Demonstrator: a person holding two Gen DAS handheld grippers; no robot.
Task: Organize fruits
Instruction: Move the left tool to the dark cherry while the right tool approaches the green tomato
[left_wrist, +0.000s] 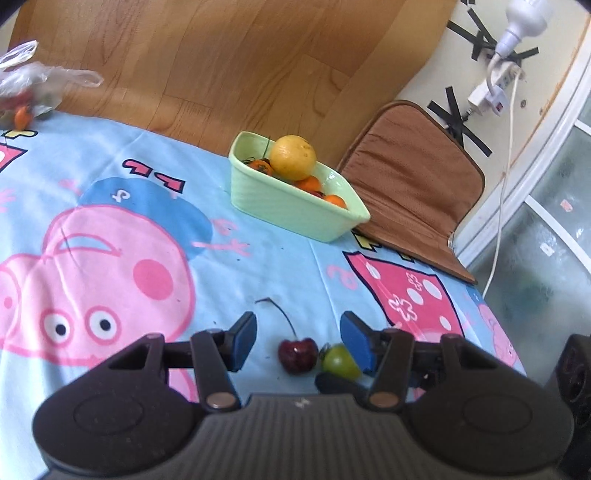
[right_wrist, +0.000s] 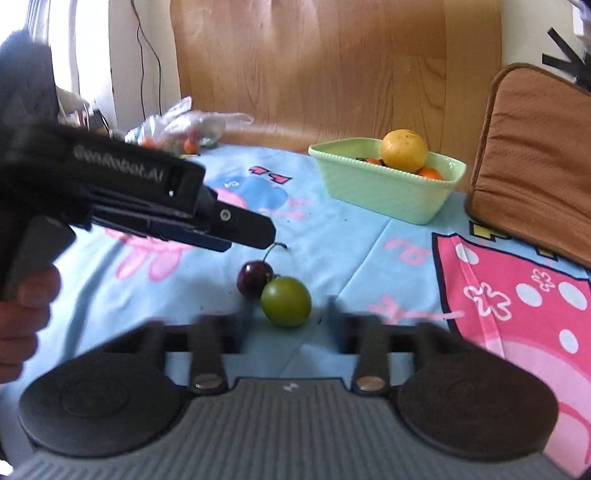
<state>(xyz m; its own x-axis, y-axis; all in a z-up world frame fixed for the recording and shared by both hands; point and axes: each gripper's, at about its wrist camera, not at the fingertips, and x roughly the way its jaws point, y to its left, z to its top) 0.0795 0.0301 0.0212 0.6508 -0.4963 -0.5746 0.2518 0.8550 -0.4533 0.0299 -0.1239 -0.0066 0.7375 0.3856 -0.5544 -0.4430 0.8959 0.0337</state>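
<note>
A dark red cherry (left_wrist: 297, 356) with a long stem lies on the cartoon tablecloth, touching a green tomato (left_wrist: 340, 362). My left gripper (left_wrist: 298, 317) is open, and the cherry sits between its blue pads (left_wrist: 243, 341) with a gap on each side. From the right wrist view, the left gripper (right_wrist: 255, 232) hovers just above the cherry (right_wrist: 255, 282). My right gripper (right_wrist: 290, 310) is blurred; its fingers stand open on either side of the green tomato (right_wrist: 286, 301) and are not visibly pressing it. A green bowl (right_wrist: 376, 192) at the back holds a yellow orange (right_wrist: 404, 149) and small orange fruits.
A clear plastic bag (right_wrist: 192, 122) with more fruit lies at the far left of the table. A brown chair cushion (right_wrist: 535, 158) stands just right of the bowl (left_wrist: 295, 214). A person's hand (right_wrist: 22, 306) holds the left gripper. A power strip (left_wrist: 495, 85) hangs on the wall.
</note>
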